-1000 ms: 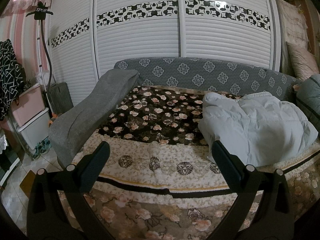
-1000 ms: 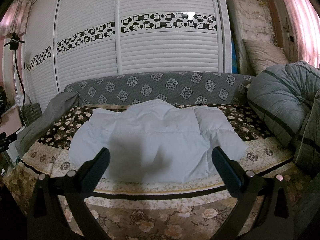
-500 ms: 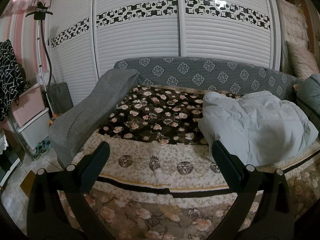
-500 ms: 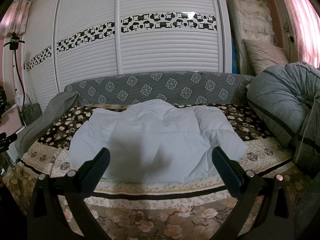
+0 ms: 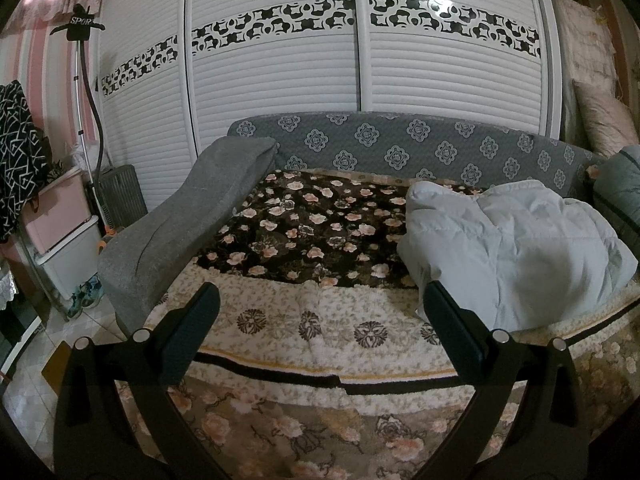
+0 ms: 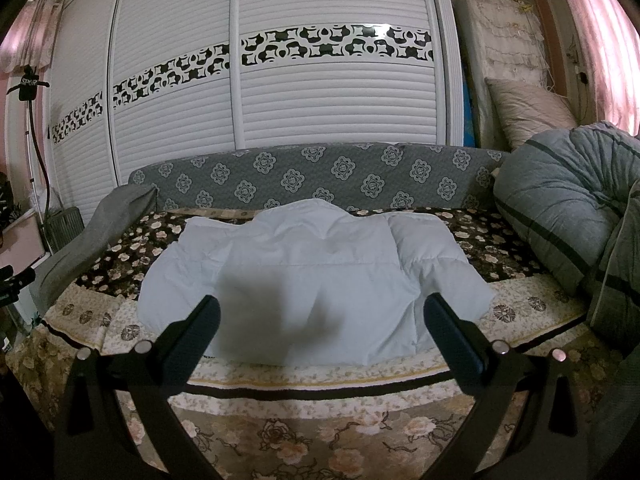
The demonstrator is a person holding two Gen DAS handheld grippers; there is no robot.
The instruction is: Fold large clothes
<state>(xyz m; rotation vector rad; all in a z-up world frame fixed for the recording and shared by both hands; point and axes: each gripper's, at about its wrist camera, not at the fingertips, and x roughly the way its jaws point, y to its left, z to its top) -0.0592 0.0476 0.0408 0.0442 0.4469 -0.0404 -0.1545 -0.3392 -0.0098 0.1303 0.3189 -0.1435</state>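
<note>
Jacket (image 6: 316,280) spread flat, right view | bunched, left view (image 5: 516,252)

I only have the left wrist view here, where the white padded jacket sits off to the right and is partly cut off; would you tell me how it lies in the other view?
Observer: In the right wrist view the white padded jacket lies spread flat on the floral blanket, centred ahead of the right gripper.
Operator: Thank you. Is the right gripper holding it?
Observer: No, its jaws stand wide open and short of the near hem.
Operator: Anything close on the jacket's right side?
Observer: A grey striped quilt is bunched up at the right end of the sofa, apart from the jacket's sleeve.
</note>
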